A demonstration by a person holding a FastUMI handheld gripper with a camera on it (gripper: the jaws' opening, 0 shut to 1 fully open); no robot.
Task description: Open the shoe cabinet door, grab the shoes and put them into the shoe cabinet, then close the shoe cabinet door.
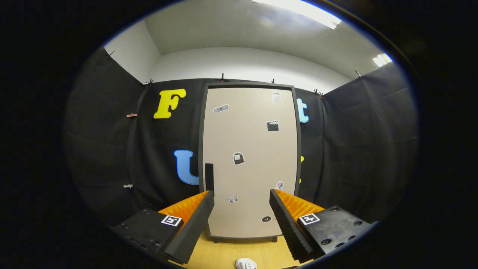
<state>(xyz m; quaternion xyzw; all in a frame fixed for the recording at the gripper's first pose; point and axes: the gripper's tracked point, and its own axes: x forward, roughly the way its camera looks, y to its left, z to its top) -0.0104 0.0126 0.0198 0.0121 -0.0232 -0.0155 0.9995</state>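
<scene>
A tall shoe cabinet [250, 164] stands beyond my fingers with its beige door shut; a dark frame runs around it. A black handle [209, 177] sits at the door's left edge, just above my left fingertip. Several small stickers dot the door. My gripper [242, 196] is open, with nothing between its fingers, and faces the lower part of the door. On the wooden floor [231, 254] below the fingers, the white tip of a shoe [245, 263] peeks in.
Black cloth walls close the booth on the left, the right and behind the cabinet. White room walls and a ceiling light [298, 11] rise above the cloth. The cabinet rests on short feet on the wooden floor.
</scene>
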